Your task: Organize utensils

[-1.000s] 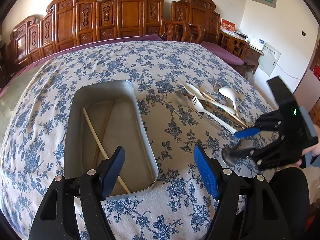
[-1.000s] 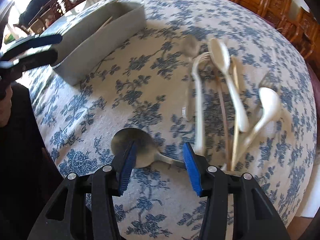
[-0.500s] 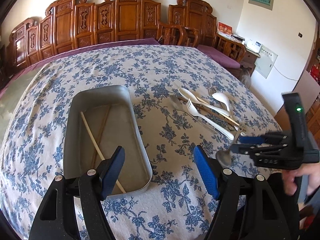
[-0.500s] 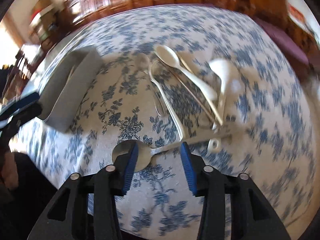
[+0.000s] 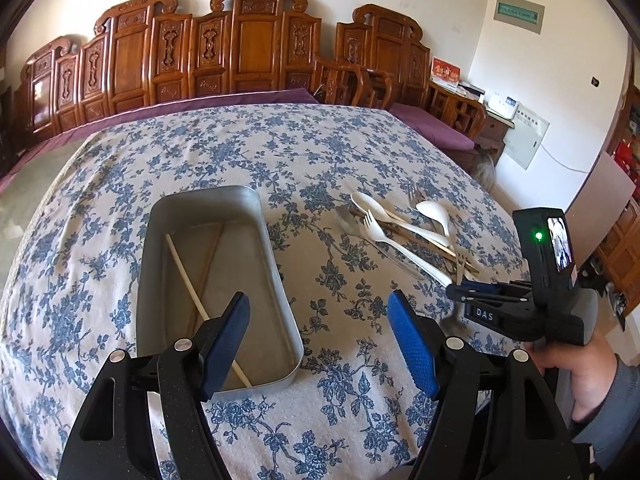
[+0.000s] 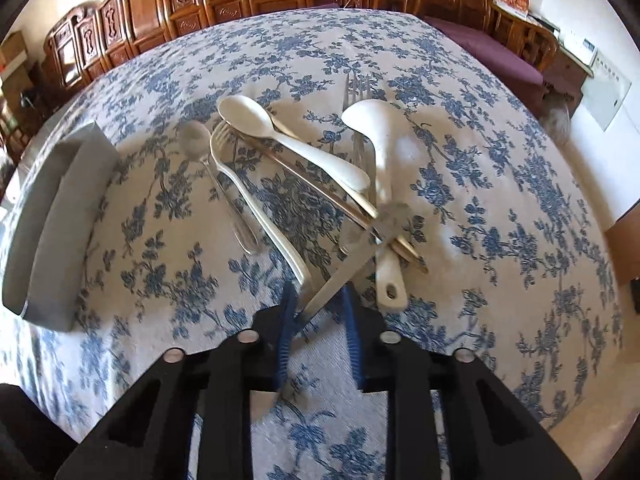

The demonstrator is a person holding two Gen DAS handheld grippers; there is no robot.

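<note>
A metal tray (image 5: 208, 200) lies on the floral tablecloth, with two chopsticks (image 5: 192, 292) inside; it shows at far left in the right wrist view (image 6: 52, 216). A pile of utensils lies to its right: white spoon (image 6: 288, 136), white ladle (image 6: 380, 148), white fork (image 6: 256, 204), small metal spoon (image 6: 208, 164), metal fork (image 6: 356, 92). My right gripper (image 6: 318, 312) has its jaws narrowed around the handle of a large metal spoon (image 6: 340, 276); it also shows in the left wrist view (image 5: 472, 296). My left gripper (image 5: 320, 336) is open, empty, above the tray's near end.
Carved wooden chairs (image 5: 248, 48) line the far side of the table. A purple bench cushion (image 5: 432, 128) and a side cabinet (image 5: 496, 120) stand at the right. The table's near edge is just below both grippers.
My right gripper has swung round to face the utensil pile and narrowed its jaws on the large metal spoon's handle. The left gripper has stayed open over the tray.
</note>
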